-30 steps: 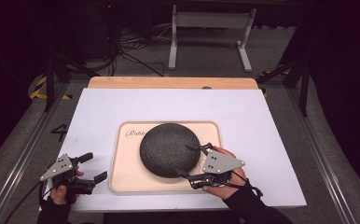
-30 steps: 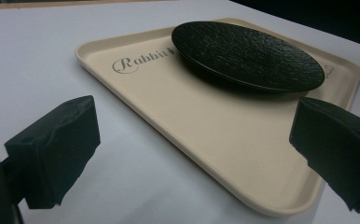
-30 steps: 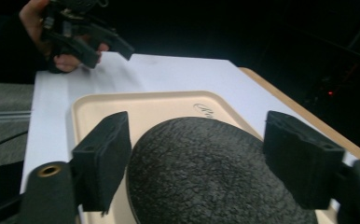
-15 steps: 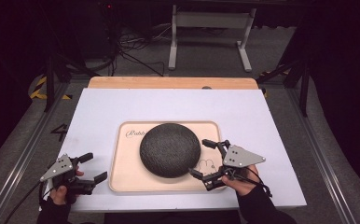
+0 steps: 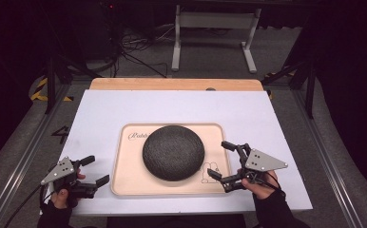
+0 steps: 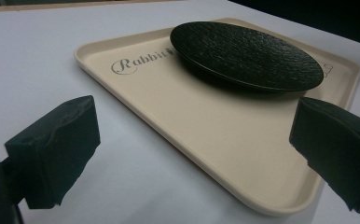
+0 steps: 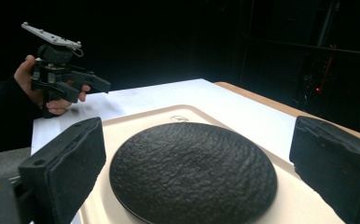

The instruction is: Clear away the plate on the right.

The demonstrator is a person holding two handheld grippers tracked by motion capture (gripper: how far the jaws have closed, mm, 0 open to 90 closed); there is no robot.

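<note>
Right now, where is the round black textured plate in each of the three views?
High view: the round black textured plate sits at the centre, on the beige tray.
Left gripper view: upper right, on the tray's far half.
Right gripper view: bottom centre, between the jaws but untouched.
Shared landmark: the beige tray under the plate.

light: bright overhead on table [image 5: 124, 109] | surroundings: dark | shadows: soft | focus: near jaws slightly blurred
</note>
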